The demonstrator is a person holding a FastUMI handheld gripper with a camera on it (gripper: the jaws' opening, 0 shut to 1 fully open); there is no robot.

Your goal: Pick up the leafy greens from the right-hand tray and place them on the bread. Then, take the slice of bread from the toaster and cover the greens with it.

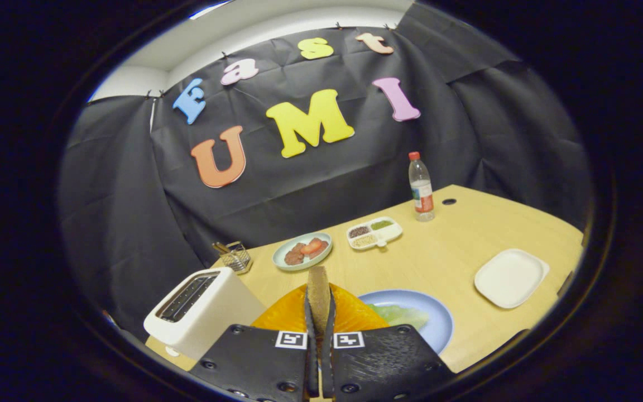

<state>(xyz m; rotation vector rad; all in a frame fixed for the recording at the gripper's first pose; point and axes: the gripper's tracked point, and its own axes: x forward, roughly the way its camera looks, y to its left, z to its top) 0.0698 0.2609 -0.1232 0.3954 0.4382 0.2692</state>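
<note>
One slice of bread point(318, 290) stands edge-up between your gripper point(319, 335) fingers, which are closed almost together and pinch it on both faces, so it hangs ready to lay flat. Just ahead and below lies one orange plate point(355, 315); I cannot tell what sits on it. To its right, one blue plate point(438, 324) carries the leafy greens point(402, 315). Left of your fingers stands one white toaster point(201, 315). Beyond: one food plate point(302, 251), one divided tray point(374, 232), one bottle point(421, 187).
</note>
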